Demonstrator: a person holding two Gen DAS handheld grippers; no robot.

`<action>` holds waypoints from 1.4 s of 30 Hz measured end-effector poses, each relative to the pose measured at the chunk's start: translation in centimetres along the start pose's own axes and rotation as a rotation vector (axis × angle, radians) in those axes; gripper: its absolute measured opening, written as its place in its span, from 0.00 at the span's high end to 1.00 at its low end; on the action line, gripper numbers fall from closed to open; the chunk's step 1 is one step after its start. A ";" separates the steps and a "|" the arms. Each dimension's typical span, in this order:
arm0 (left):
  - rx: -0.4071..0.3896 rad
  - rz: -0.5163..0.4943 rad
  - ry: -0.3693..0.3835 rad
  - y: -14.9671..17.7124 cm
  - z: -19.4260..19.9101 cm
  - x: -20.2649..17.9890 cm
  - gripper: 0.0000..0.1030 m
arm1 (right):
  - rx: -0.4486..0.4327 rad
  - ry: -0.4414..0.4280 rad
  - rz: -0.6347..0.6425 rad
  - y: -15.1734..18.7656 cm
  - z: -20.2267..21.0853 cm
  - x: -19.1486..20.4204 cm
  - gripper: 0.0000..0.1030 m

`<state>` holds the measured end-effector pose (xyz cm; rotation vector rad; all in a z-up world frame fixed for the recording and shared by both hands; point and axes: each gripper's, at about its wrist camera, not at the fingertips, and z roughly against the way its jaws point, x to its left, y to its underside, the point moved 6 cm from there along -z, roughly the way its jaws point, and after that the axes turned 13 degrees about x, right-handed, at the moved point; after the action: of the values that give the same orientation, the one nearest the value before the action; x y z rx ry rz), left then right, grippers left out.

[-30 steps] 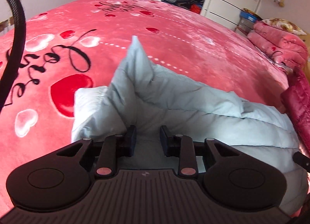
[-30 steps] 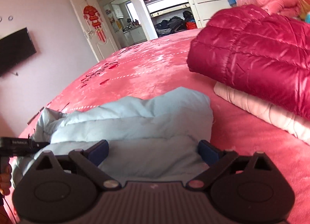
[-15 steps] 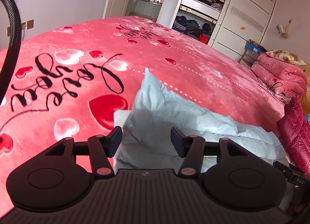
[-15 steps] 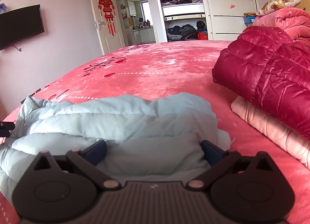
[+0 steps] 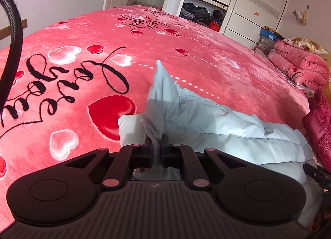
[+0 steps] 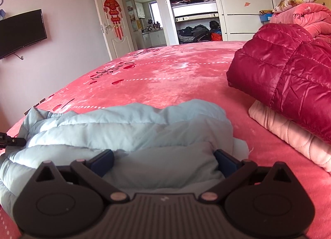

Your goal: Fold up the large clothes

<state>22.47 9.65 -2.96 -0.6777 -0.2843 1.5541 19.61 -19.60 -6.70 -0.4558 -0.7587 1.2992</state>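
A pale blue padded jacket (image 5: 217,127) lies folded in a long roll on the red heart-print bedspread (image 5: 186,63). My left gripper (image 5: 156,148) is shut on a raised flap of the jacket at its left end, and the flap stands up in a point. In the right wrist view the jacket (image 6: 128,127) fills the foreground. My right gripper (image 6: 164,159) is open wide, its blue pads on either side of the jacket's right end, not pinching it.
A folded dark red puffer jacket (image 6: 289,77) lies on a folded pink quilted garment (image 6: 289,135) at the right. Pink bedding (image 5: 298,67) is stacked at the bed's far right. Wardrobe, doorway and wall TV (image 6: 20,32) stand beyond the bed.
My left gripper opened about half a second ago and has now shut on the jacket's raised flap. My right gripper stayed open over the jacket's right end, and its view levelled.
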 end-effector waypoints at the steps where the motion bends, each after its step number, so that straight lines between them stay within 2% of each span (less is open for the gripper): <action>1: -0.006 0.024 0.020 0.1 0.6 -0.1 0.98 | -0.001 0.002 0.002 0.0 0.0 0.0 0.01; 9: -0.008 0.163 0.152 1.8 6.5 -0.2 0.99 | -0.016 0.012 0.015 -0.3 0.3 -0.1 0.01; 11: 0.008 0.167 0.119 1.6 5.7 0.7 0.98 | -0.019 0.016 0.012 -0.3 0.4 -0.3 0.01; 14: 0.075 0.228 0.009 1.1 2.3 3.2 0.97 | -0.014 0.018 -0.004 -0.4 0.3 -0.4 0.01; 17: 0.080 0.225 -0.033 0.7 1.0 3.8 0.91 | -0.019 0.026 0.006 -0.4 0.5 -0.3 0.01; 19: 0.051 0.200 -0.044 0.4 1.4 3.3 0.90 | -0.030 0.046 0.031 -0.5 0.8 -0.2 0.01; 21: -0.005 0.163 -0.071 -0.3 2.4 2.4 0.82 | -0.040 0.060 0.050 -0.7 1.0 -0.1 0.01; 23: -0.066 0.124 -0.095 -0.9 3.5 1.8 0.65 | -0.055 0.067 0.061 -0.9 1.3 0.0 0.01; 25: -0.122 0.081 -0.115 -1.1 4.7 1.1 0.57 | -0.067 0.059 0.060 -1.4 1.5 0.1 0.01; 27: -0.156 0.023 -0.108 -1.0 5.3 0.1 0.56 | -0.078 0.023 0.050 -1.9 1.7 0.5 0.01; 29: -0.136 -0.061 -0.093 -0.6 4.6 -1.5 0.55 | -0.088 -0.009 0.038 -2.4 1.8 1.0 0.01; 31: -0.124 -0.128 -0.116 -0.1 3.4 -2.7 0.56 | -0.087 -0.058 0.025 -2.9 1.7 1.9 0.01; 34: -0.116 -0.151 -0.126 -0.5 1.2 -3.1 0.57 | -0.076 -0.121 0.029 -3.3 1.3 3.7 0.01; 38: -0.085 -0.178 -0.137 -1.0 -2.2 -3.5 0.57 | -0.042 -0.128 0.099 -3.4 0.1 5.8 0.01; 42: -0.051 -0.195 -0.122 -1.1 -4.6 -4.3 0.59 | 0.028 -0.065 0.149 -2.8 -1.9 6.2 0.01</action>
<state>25.86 4.59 -4.92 -0.5781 -0.4695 1.4075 23.40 -14.06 -4.52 -0.4559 -0.7712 1.4686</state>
